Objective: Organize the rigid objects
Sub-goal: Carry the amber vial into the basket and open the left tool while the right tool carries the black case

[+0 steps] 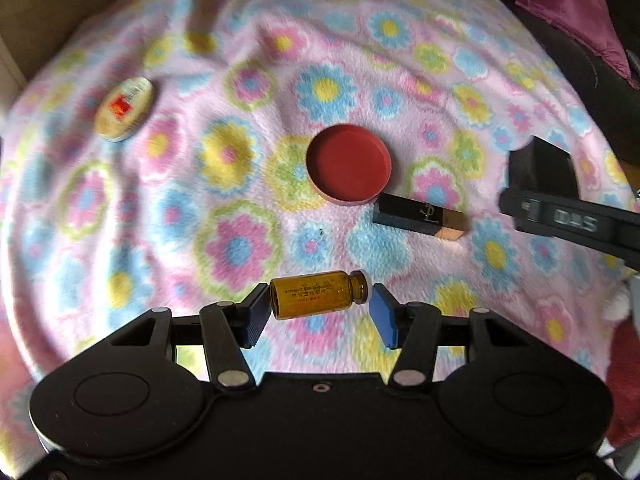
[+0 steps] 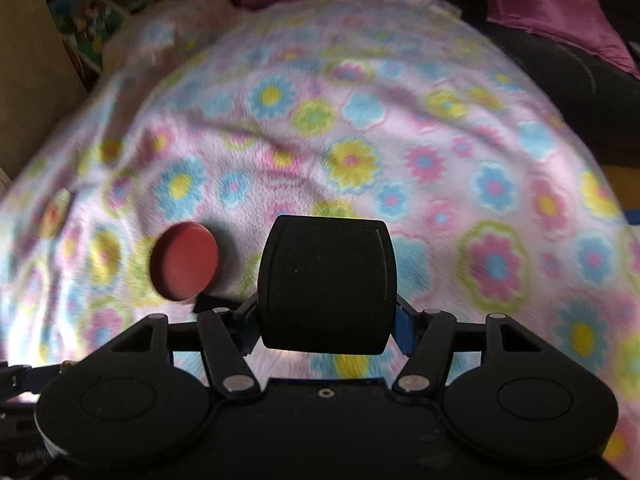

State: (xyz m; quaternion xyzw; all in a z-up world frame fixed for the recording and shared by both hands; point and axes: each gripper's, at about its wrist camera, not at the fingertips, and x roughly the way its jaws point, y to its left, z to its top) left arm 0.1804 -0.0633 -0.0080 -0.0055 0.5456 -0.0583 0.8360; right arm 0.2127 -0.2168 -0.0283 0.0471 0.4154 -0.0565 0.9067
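The left gripper (image 1: 318, 304) is clamped end to end on a small amber vial (image 1: 318, 295), held sideways above the flowery blanket (image 1: 240, 184). Past it, a red lid (image 1: 349, 164) is seen lying open side up, with a black lipstick tube (image 1: 418, 216) touching its rim. The right gripper (image 2: 326, 322) is closed on a black box (image 2: 326, 284).

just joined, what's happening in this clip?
A person is sorting small items on a flowered blanket with two hand-held tongs. The left tongs grip a small amber bottle end to end, lifted off the blanket. The right tongs hold a black box. A red lid, a black and gold lipstick and an oval tin lie on the blanket.
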